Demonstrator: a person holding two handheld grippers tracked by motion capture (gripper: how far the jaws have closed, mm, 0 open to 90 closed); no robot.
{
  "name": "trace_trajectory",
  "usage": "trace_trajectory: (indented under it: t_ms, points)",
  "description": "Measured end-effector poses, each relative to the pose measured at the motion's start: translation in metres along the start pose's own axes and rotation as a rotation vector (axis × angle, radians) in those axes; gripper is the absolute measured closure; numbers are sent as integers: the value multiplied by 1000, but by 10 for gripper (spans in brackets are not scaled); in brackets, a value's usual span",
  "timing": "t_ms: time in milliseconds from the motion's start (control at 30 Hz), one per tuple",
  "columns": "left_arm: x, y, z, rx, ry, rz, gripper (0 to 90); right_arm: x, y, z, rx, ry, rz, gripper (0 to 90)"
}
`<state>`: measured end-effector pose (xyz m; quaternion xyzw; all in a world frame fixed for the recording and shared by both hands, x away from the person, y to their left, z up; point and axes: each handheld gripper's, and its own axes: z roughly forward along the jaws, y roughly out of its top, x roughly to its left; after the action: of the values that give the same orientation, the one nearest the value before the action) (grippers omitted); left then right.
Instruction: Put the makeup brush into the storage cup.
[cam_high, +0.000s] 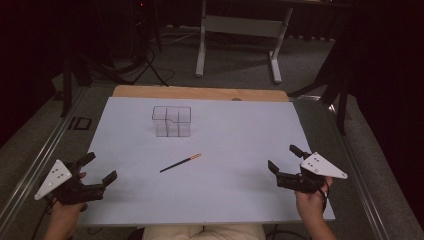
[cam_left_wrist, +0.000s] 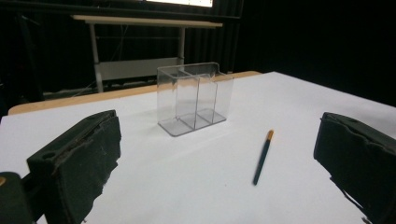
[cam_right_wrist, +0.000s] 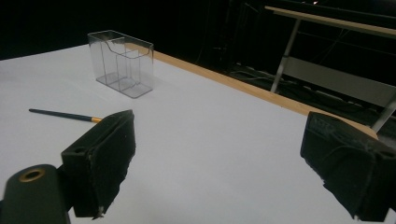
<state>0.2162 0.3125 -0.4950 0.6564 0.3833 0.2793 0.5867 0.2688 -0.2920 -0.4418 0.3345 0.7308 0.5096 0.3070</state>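
Your left gripper (cam_high: 98, 169) and right gripper (cam_high: 282, 160) sit at the near corners of the white table (cam_high: 235, 195), both wide open and holding nothing. Between them, farther in and apart from both, lies a thin dark pencil (cam_high: 180, 163) with an orange end; that end's shape is too small to tell. Beyond it stands a clear plastic box (cam_high: 171, 121) with dividers inside.
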Motion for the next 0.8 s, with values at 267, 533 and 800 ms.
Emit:
trace_trajectory:
  t_ms: [267,533,800]
  points:
    - [0,2,2,50,42,-20,14,0,-1,1,7,5,8,105]
    - [-4,8,7,122,31,-51,22,-3,-3,-1,6,8,16,105]
    - [-9,21,10,160,-38,-62,21,-2,-2,-7,-4,-1,13,105]
